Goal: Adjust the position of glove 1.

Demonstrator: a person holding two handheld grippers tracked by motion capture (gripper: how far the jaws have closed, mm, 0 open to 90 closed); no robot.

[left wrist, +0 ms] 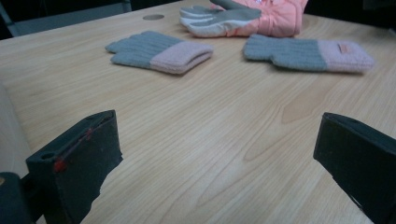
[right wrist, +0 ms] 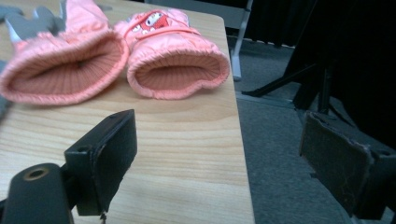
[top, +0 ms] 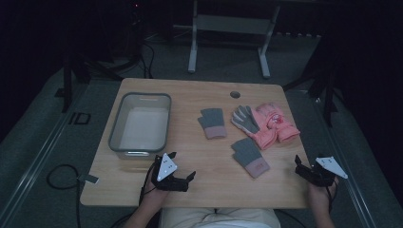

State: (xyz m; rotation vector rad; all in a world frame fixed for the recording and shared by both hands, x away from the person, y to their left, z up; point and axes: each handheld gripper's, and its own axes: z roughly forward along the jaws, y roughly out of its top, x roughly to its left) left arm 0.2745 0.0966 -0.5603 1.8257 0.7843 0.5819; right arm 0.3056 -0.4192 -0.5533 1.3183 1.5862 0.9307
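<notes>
Two grey knit gloves with pink cuffs lie flat on the counter: one near the middle, the other nearer the front edge. Beside them lie two pink padded gloves, one grey palm up, one overlapping it.

The right claw view cuts off 1 pink glove at its left edge.

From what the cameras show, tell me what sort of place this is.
Probably a recording studio or lab, not a home: a light wooden table stands alone on grey carpet, black curtains hang around it, and a white metal stand frame stands behind.
</notes>
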